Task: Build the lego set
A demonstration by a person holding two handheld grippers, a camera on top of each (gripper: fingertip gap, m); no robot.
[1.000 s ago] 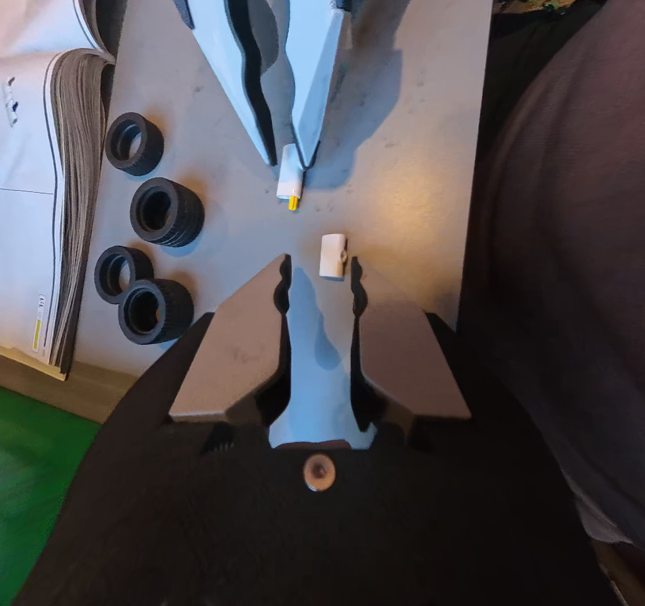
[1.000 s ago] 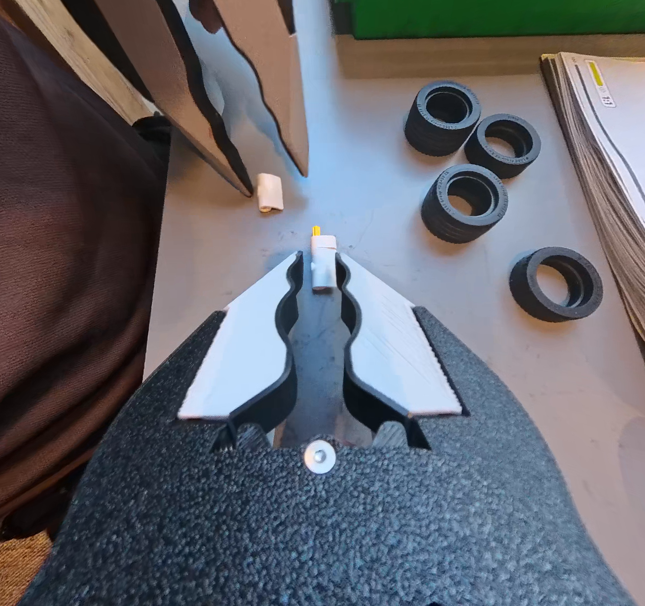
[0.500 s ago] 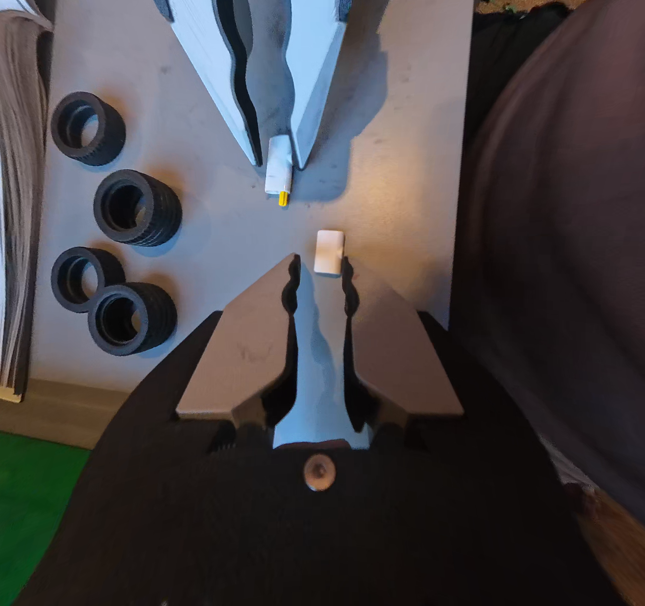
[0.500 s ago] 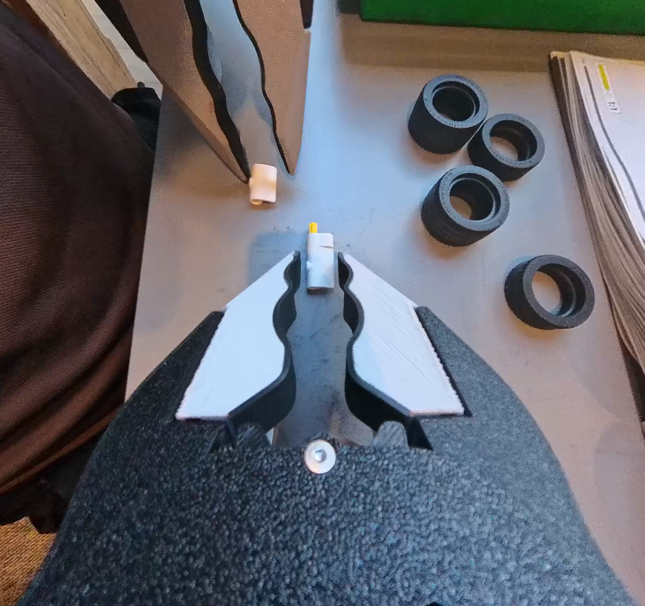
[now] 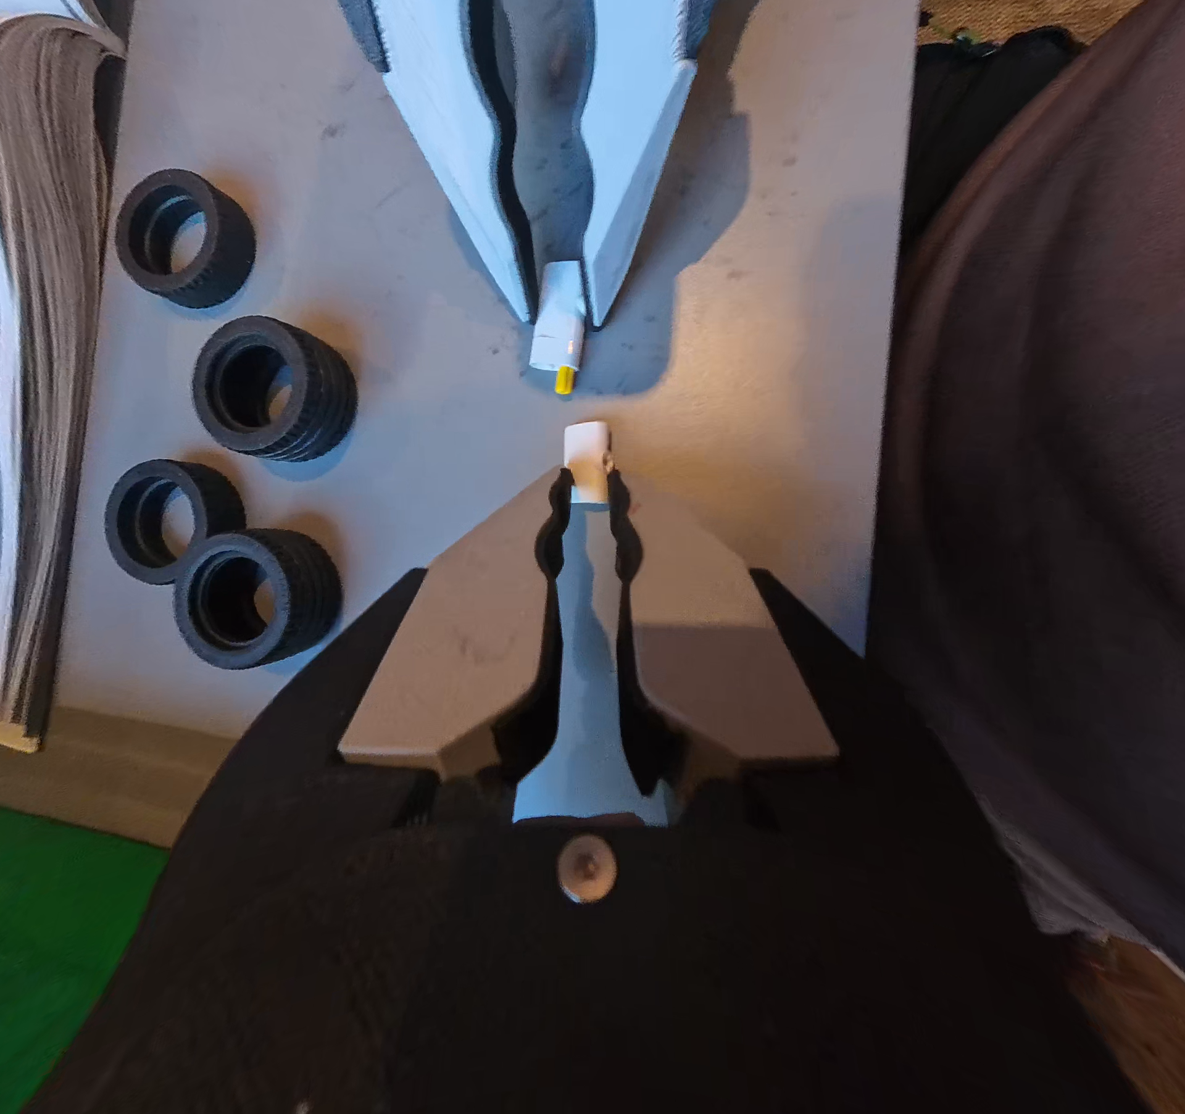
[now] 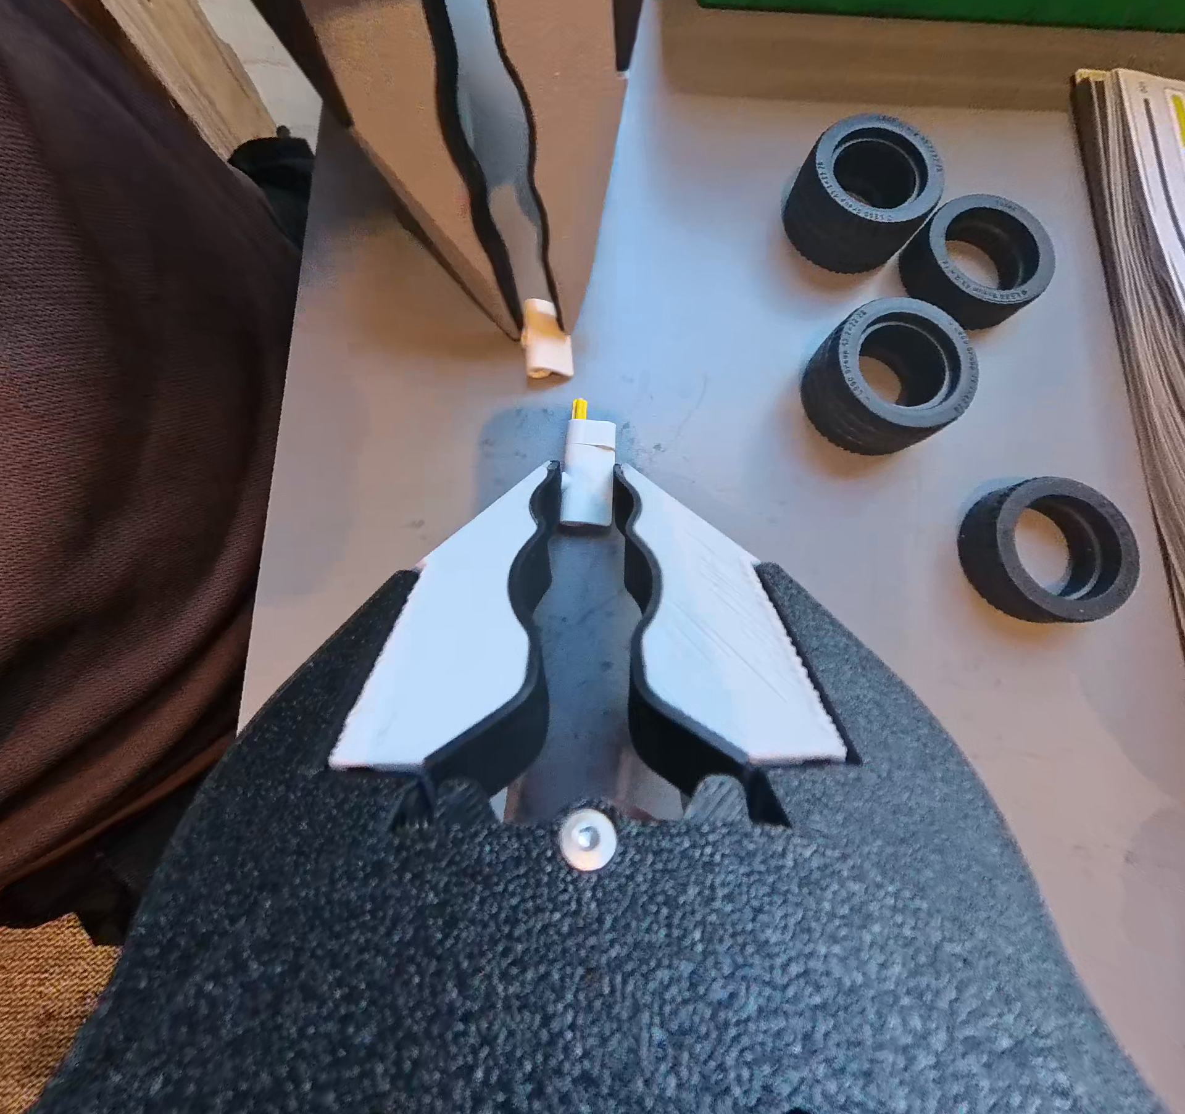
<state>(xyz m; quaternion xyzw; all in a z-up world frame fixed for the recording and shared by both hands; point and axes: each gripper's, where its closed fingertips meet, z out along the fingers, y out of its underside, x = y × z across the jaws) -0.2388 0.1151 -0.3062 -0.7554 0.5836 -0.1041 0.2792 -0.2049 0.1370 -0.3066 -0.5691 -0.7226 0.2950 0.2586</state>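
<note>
Between my two grippers, over the grey tabletop (image 5: 397,378), two small white pieces face each other end to end, close but not touching. My left gripper (image 5: 590,487) has its fingers drawn narrow, pinching the rear of a short white connector (image 5: 585,450), which sticks out past the fingertips. My right gripper (image 6: 583,487) has its fingers narrow too, clamped on a longer white connector (image 6: 587,474) with a yellow axle tip (image 6: 579,408) poking from its front end. That yellow tip points toward the short connector, with a small gap between them. From the right wrist view the left gripper's piece (image 6: 545,349) sits slightly left of the axle's line, so I cannot say they are aligned.

Four black tyres (image 5: 272,387) lie on the tabletop off to one side, well apart from the pieces: two wide, two narrower, and two of them touch each other (image 6: 923,230). Beyond the tyres lies a thick instruction booklet (image 6: 1148,262). A person's dark brown garment (image 5: 1051,442) fills the other side.
</note>
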